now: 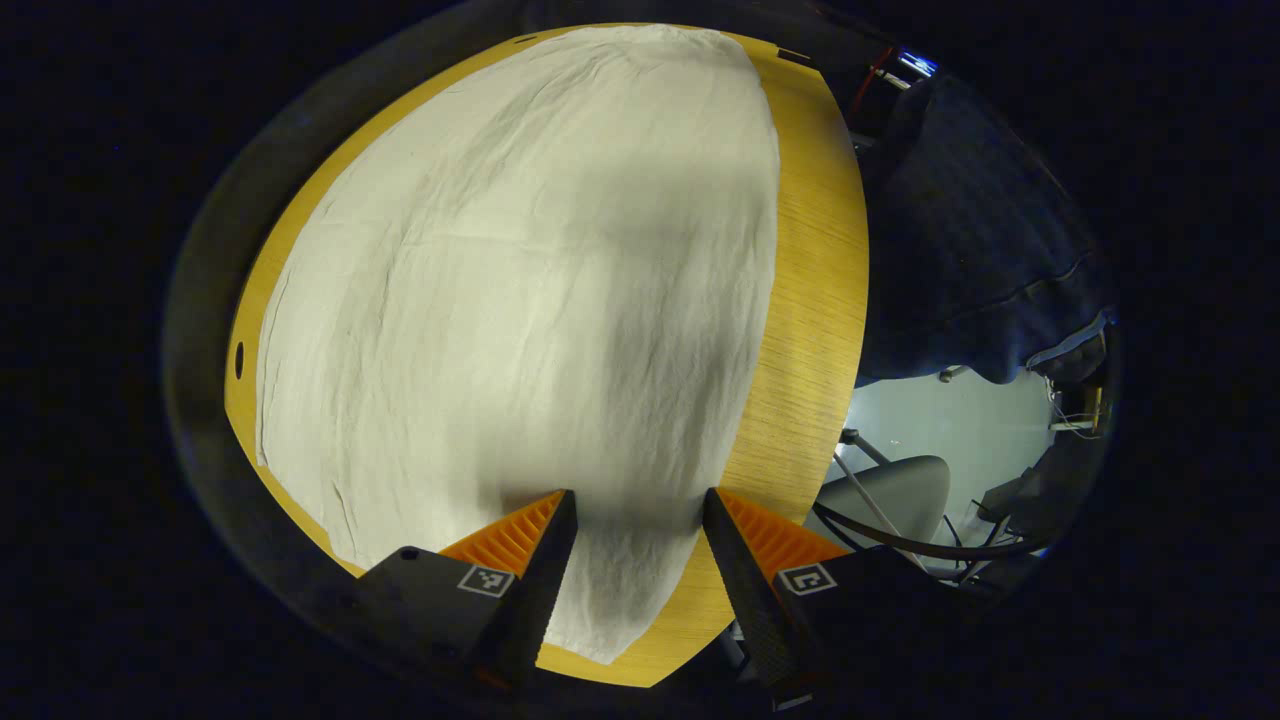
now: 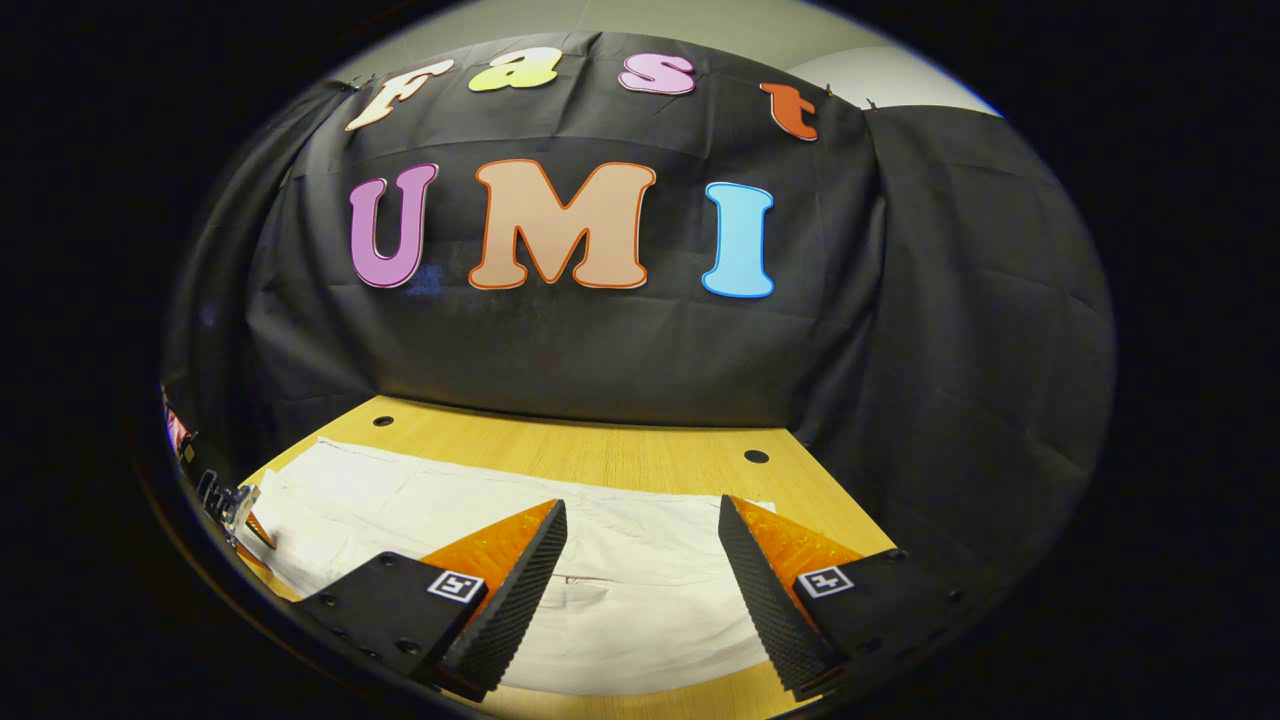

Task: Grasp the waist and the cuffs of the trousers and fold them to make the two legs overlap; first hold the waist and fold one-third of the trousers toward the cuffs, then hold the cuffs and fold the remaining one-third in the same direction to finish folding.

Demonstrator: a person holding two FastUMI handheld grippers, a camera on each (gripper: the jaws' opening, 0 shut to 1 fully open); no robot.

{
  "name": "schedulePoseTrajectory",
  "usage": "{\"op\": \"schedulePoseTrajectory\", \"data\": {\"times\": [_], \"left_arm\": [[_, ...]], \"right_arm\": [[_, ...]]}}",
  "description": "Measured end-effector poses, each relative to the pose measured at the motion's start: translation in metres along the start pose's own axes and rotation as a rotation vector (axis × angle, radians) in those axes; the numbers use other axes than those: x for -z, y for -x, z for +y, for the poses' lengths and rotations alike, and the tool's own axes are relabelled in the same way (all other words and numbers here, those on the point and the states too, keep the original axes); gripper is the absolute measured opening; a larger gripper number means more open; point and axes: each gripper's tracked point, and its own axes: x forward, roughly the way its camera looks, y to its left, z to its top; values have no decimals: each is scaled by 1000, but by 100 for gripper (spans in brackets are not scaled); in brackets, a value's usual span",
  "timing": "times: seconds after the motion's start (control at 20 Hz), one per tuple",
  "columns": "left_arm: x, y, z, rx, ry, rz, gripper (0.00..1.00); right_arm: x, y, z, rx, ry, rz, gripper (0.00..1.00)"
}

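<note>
- Left gripper view: a dark sleeve [image 1: 985,240] beside the table [image 1: 815,300].
- Trousers [image 1: 520,300] lie flat under both tongs.
- Left gripper [image 1: 640,510] and right gripper [image 2: 642,520] gape, empty.

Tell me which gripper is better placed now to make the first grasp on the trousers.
Probably the left gripper: open, looking down on the trousers, its fingers over the cloth's near end by the table edge. The right gripper, also open, points more toward the wall above the trousers.
</note>
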Motion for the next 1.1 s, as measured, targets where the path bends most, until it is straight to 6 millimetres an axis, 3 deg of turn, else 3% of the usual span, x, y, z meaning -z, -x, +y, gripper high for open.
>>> {"op": "schedulePoseTrajectory", "data": {"times": [0.3,0.45,0.6,0.65,0.75,1.1], "left_arm": [[0,1,9,-6,23,76,59],[-3,1,18,-21,39,79,34],[-9,3,28,-41,27,84,19],[-11,3,30,-50,30,86,9],[-17,4,33,-60,52,85,4],[-16,2,34,-77,57,86,4]], "right_arm": [[19,-12,15,-129,64,62,98],[37,-19,23,-218,99,119,98],[62,-22,27,-323,145,209,98],[70,-22,28,-356,164,239,98],[87,-22,26,-421,235,291,98],[165,-6,0,-666,563,537,98]]}}
